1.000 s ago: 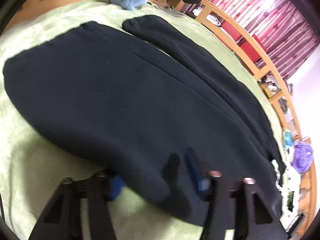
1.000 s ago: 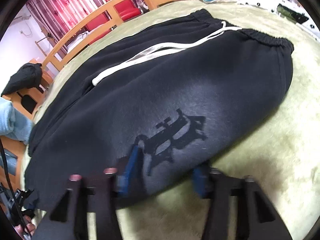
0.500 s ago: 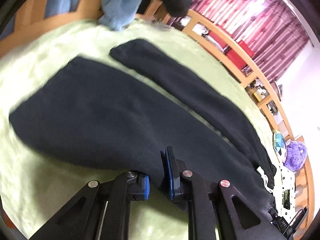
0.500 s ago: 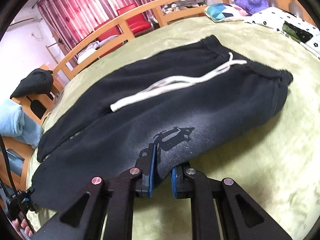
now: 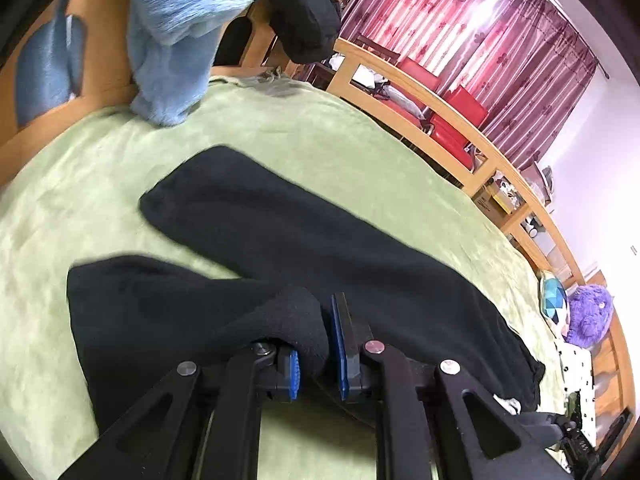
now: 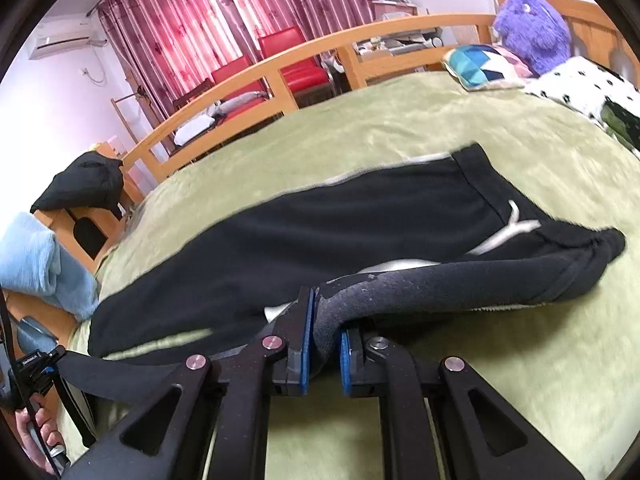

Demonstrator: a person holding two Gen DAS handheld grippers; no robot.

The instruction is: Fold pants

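Black fleece pants (image 5: pixel 320 248) lie stretched along the green plush bed cover (image 5: pixel 312 136), and both pairs of tongs have just been closing on the near edge of them. In the left wrist view the left tongs (image 5: pixel 316 354) are clamped on a bunched fold of the near leg, which hangs up off the cover; the fold hides most of the left blue pad (image 5: pixel 294 374). The far leg lies flat on the cover beyond it, its cuff end pointing toward the pale blue fluffy blanket (image 5: pixel 180 32) at the wooden bed frame (image 5: pixel 440 120). The waist end runs out toward the lower right and is cut off by the tongs' black arms.

In the right wrist view the right tongs (image 6: pixel 324 344) are clamped on a raised ridge of the pants (image 6: pixel 360 232) near the waistband, with the white drawstring (image 6: pixel 508 228) partly tucked under the lifted fabric. The leg ends toward the blanket are blurred. At the lower left edge a hand (image 6: pixel 40 436) grips the other tool, mostly out of frame. A purple plush toy (image 6: pixel 532 32) sits beyond the waistband at the bed frame.
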